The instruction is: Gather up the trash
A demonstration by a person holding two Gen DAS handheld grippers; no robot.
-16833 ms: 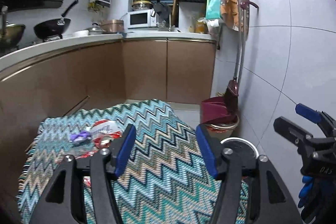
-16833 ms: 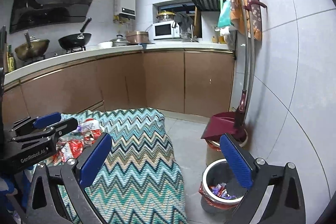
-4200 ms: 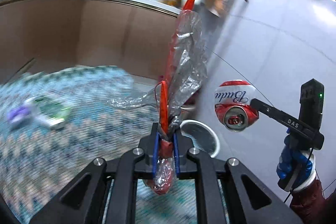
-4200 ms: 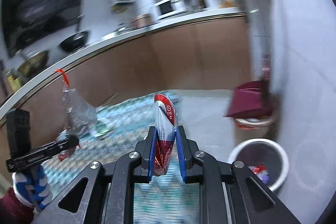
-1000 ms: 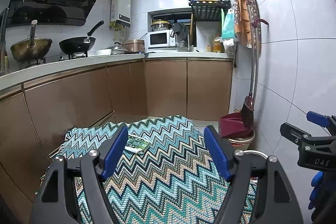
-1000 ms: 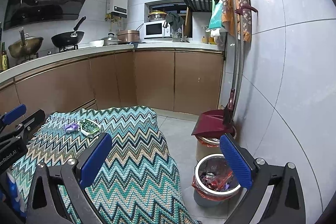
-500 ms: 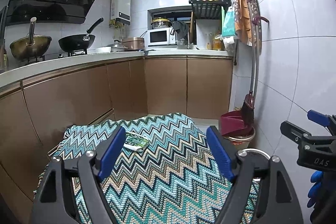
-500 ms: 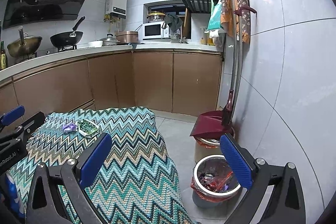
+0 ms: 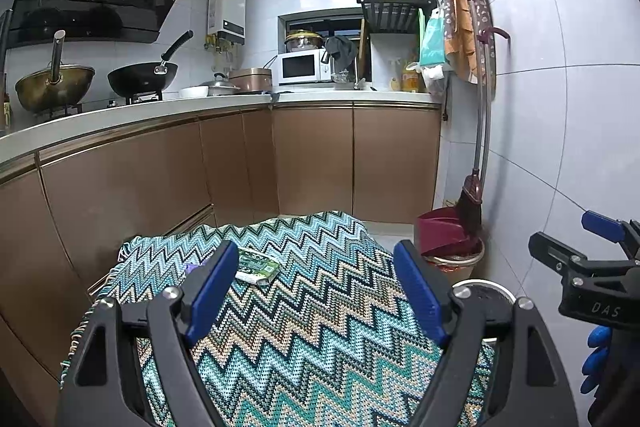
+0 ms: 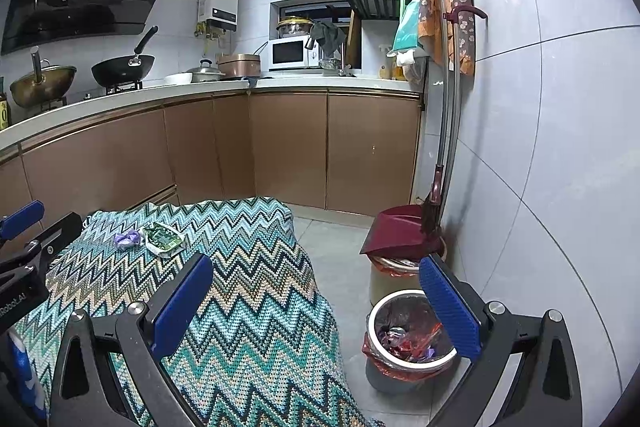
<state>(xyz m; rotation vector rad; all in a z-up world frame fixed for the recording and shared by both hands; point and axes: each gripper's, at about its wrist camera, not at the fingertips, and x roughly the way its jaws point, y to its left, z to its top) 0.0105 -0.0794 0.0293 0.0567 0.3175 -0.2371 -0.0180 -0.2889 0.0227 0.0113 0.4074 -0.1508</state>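
Two pieces of trash are left on the zigzag cloth (image 10: pixel 256 291): a green wrapper (image 10: pixel 162 238) lying flat and a small purple scrap (image 10: pixel 127 239) just beside it, both near the cloth's far left corner. In the left wrist view the green wrapper (image 9: pixel 257 266) is seen just beyond the left gripper's near pad, and the scrap is mostly hidden behind that pad.

The left gripper (image 9: pixel 316 291) is held above the cloth with its jaws standing wide, having just been opened a little further; nothing is between them. The right gripper (image 10: pixel 316 307) is likewise spread wide and empty, poised between the cloth's edge and the bin (image 10: pixel 412 339). The bin, lined and already holding wrappers, stands on the floor to the right, close to the wall, in front of a second container on which a dustpan (image 10: pixel 396 231) rests.

The step in hand is judged to be the reach for the remaining pieces. The flat wrapper would best be approached at a low angle, with one pad slid under a raised edge, so that the knitted cloth is not pinched with it. The scrap, being crumpled, should be gripped more easily from above.
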